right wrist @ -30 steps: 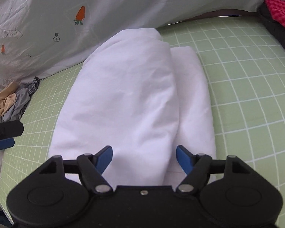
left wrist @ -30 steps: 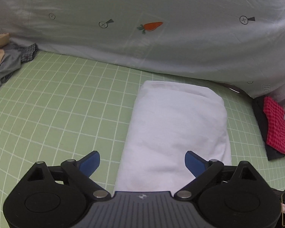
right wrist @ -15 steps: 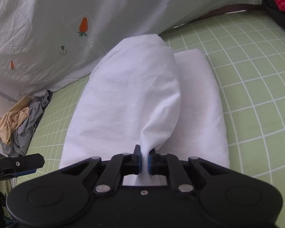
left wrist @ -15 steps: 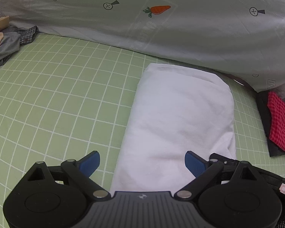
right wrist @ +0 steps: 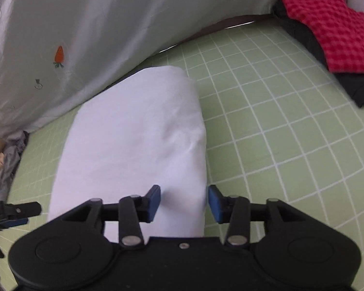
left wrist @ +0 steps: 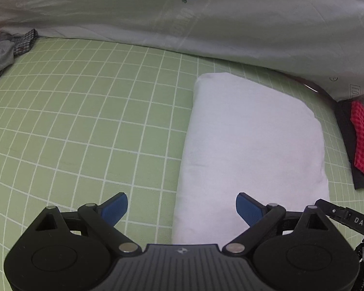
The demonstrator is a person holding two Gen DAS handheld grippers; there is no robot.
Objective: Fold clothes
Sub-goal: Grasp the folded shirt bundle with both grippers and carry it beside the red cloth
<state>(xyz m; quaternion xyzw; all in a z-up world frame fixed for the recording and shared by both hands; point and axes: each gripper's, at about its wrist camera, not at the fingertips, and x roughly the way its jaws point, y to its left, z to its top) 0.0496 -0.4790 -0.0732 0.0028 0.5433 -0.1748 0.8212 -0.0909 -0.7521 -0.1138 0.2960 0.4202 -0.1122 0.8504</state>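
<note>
The white garment (left wrist: 252, 145) lay folded into a long, narrow bundle on the green checked sheet (left wrist: 85, 121), its far end close to the pale carrot-print quilt (left wrist: 206, 24). The left gripper (left wrist: 181, 206) was spread wide and held nothing; the garment's near left edge ran up between its blue fingers (left wrist: 115, 207), so the left finger stood over bare sheet and the right one over cloth. The right gripper (right wrist: 184, 202) was partly open and also empty, its fingers (right wrist: 154, 200) straddling the near right edge of the garment (right wrist: 138, 140), the left pad over cloth and the right pad just beside the fold. A red checked cloth (right wrist: 332, 31) lay on a black garment (right wrist: 361, 87), well apart at the right.
</note>
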